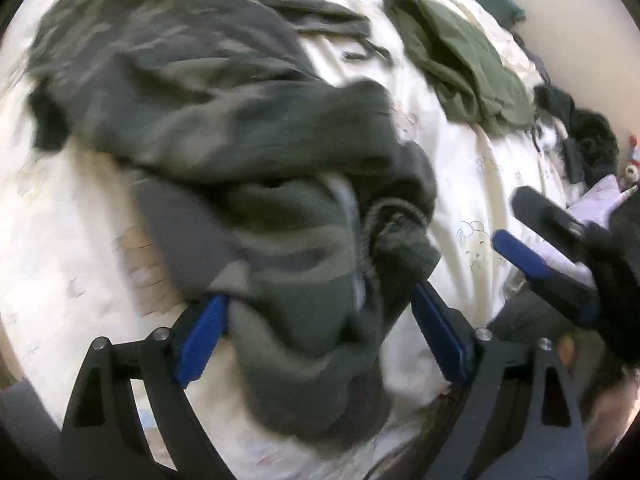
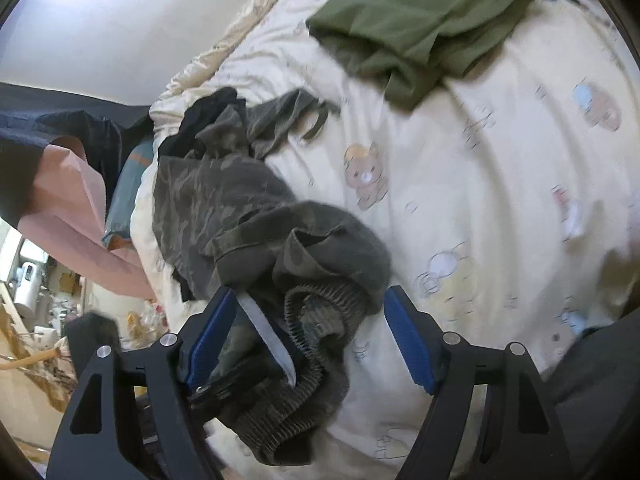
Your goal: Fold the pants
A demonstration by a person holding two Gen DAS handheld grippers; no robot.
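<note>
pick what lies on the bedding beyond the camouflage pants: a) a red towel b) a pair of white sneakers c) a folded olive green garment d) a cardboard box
c: a folded olive green garment lies on the cream bear-print bedding, apart from the camouflage pants bunched near the claws; the left wrist view shows it too.
</note>
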